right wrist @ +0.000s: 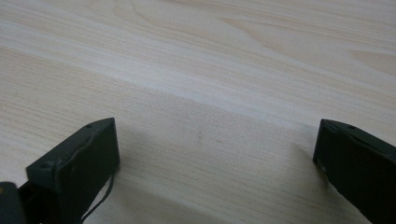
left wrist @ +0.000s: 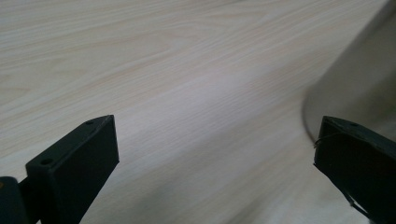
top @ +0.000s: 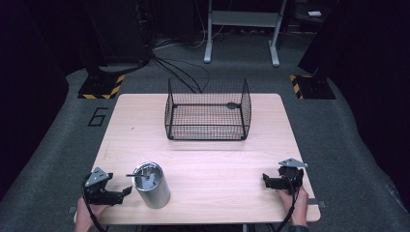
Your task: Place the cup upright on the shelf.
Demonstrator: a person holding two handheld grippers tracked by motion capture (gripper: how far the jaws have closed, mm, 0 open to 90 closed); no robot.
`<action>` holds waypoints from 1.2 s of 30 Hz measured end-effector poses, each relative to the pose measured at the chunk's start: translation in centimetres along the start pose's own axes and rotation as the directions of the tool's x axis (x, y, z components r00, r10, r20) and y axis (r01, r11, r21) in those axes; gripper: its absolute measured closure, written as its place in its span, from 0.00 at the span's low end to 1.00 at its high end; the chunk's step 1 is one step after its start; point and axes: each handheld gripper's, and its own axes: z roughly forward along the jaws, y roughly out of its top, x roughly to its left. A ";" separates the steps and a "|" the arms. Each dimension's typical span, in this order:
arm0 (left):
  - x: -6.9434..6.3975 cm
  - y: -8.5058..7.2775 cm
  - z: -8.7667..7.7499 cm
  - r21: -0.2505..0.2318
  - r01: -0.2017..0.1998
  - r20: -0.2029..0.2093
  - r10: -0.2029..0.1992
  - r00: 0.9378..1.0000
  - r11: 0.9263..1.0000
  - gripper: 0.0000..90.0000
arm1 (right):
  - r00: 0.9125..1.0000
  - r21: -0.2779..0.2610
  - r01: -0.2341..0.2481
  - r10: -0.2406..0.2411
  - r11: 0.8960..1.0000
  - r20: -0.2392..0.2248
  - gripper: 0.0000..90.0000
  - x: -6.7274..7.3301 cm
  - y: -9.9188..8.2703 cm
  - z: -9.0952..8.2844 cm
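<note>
A shiny metal cylinder can (top: 151,184) stands upright near the table's front left, with a dark handle-like piece lying across its open top. My left gripper (top: 124,191) rests on the table just left of the can, open, its jaws pointing at the can; in the left gripper view its jaws stand wide apart over bare wood, and the can's side (left wrist: 359,88) looms at the right. My right gripper (top: 267,180) lies open at the front right, its jaws pointing left with nothing between them (right wrist: 215,154). A black wire basket (top: 208,110) stands at the middle back.
The light wooden table (top: 203,159) has bare wood between the can and the right gripper and in front of the basket. A small dark object (top: 233,105) lies inside the basket at its back right. Beyond the table are cables, stands and a grey frame.
</note>
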 end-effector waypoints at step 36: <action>-5.8 3.1 -3.4 -0.210 -0.158 0.313 0.220 0.924 0.965 0.00 | 1.000 -0.001 -0.001 0.001 1.000 0.001 0.00 0.0 0.0 0.0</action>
